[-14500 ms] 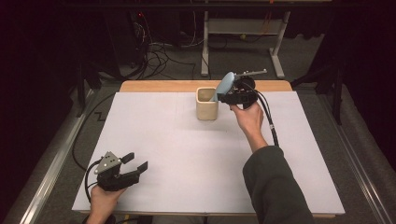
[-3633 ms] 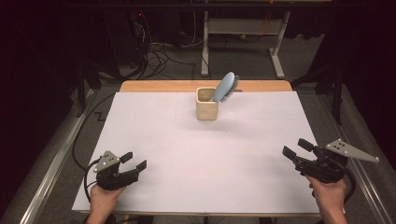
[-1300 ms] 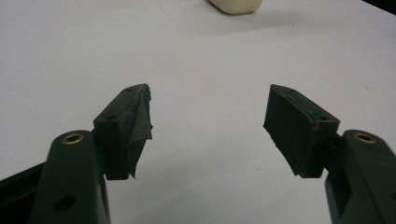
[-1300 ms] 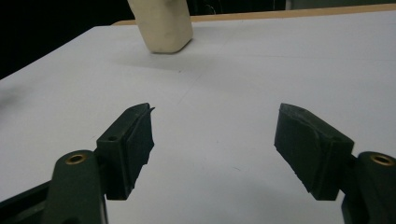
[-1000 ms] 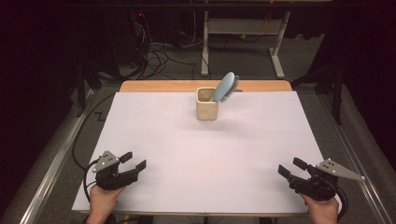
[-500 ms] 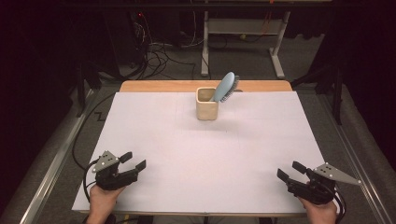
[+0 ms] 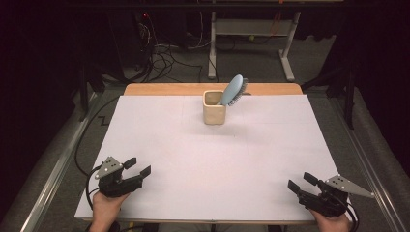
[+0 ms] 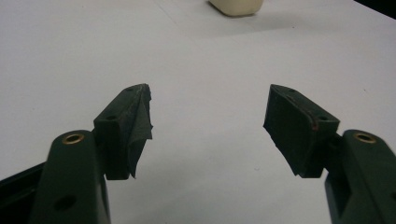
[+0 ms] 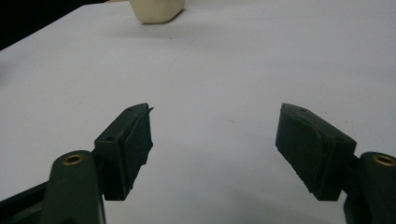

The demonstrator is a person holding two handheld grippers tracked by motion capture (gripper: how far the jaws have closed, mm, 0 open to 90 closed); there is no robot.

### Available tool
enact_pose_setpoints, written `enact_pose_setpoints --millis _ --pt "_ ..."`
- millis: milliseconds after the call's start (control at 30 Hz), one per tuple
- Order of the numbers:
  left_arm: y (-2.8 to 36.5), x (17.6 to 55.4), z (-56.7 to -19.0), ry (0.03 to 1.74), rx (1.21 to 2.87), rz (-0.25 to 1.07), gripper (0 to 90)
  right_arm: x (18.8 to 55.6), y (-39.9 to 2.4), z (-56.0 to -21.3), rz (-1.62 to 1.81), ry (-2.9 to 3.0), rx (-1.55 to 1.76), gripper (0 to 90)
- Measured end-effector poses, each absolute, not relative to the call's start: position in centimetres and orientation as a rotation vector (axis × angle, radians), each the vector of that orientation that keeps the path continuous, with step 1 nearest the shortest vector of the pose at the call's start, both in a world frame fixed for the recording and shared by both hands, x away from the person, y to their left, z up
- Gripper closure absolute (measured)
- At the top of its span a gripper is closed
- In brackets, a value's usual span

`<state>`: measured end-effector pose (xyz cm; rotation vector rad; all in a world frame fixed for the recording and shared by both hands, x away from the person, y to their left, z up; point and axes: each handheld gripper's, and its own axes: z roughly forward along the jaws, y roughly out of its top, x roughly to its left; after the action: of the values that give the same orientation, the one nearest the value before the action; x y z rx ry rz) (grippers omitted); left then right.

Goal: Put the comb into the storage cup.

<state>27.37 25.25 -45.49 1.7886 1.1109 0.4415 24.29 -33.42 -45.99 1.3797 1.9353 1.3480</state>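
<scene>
A cream square cup stands at the far middle of the white table, and a light blue hairbrush leans out of it to the right, bristles facing right. My left gripper rests open at the near left corner, far from the cup. At the near right corner my right gripper also rests open, nothing between its jaws. In the left gripper view my left gripper stands wide over bare table, with the cup's base at the top. The right gripper view shows my right gripper the same way, with the cup far off.
A wooden strip edges the table's far side. Beyond it the dark floor holds cables and a metal stand. Metal rails run along both sides of the table.
My right gripper has drifted slightly toward the near edge of the table. The left gripper, the cup and the brush have stayed put.
</scene>
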Motion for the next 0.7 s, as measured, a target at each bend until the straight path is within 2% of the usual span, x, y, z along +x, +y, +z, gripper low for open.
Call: enact_pose_setpoints --millis 700 --pt "25.25 27.35 -45.52 1.109 1.792 0.431 32.3 23.25 -33.27 -45.95 1.346 1.934 1.364 27.0"
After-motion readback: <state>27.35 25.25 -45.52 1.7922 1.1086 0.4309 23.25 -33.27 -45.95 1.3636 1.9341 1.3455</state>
